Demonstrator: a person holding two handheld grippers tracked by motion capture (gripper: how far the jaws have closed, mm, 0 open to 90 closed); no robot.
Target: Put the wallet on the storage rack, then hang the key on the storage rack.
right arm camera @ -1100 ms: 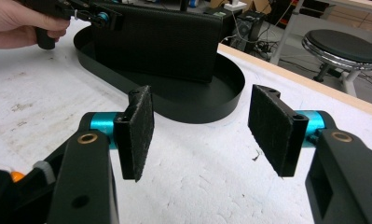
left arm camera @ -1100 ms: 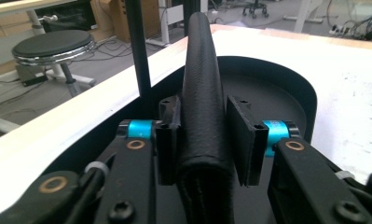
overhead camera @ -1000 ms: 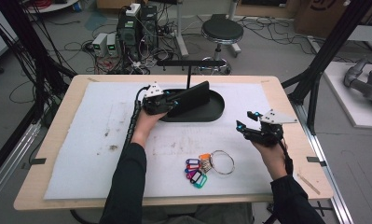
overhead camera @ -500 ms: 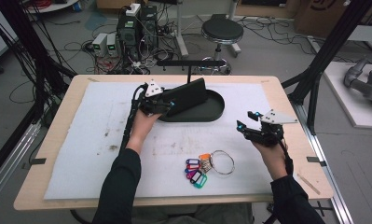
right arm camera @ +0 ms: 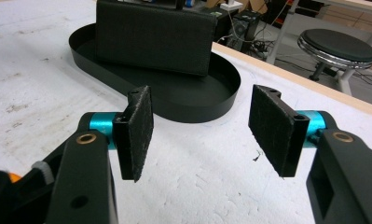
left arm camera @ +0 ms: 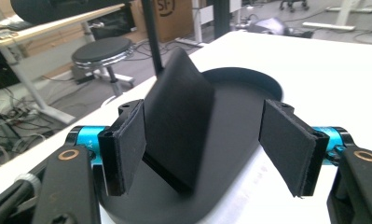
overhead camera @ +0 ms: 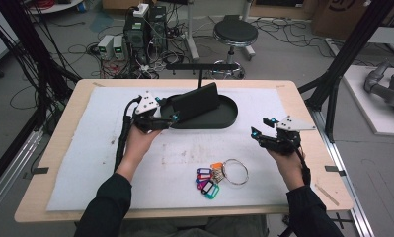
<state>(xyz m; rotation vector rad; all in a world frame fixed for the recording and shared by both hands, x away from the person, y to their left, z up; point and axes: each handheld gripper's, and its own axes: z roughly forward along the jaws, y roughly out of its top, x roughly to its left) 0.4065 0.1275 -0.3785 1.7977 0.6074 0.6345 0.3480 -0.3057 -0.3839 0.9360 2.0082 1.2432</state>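
One black wallet [overhead camera: 197, 102] leaning in one black oval tray [overhead camera: 223, 119], at the far middle of the bench [overhead camera: 56, 148].

We see the wallet standing tilted on its edge inside the tray, its near end between the pads of the left tongs [left arm camera: 211, 149]; those tongs are spread wide, one pad just beside the wallet's face, the other well apart from it. Our right tongs [right arm camera: 200, 130] are also wide open and hold nothing, hovering over the white mat [overhead camera: 100, 163] to the right of the tray and apart from it. Nearer to us on the mat lies one metal ring [overhead camera: 235, 171] with about six coloured key tags [overhead camera: 207, 181] bunched at its left.
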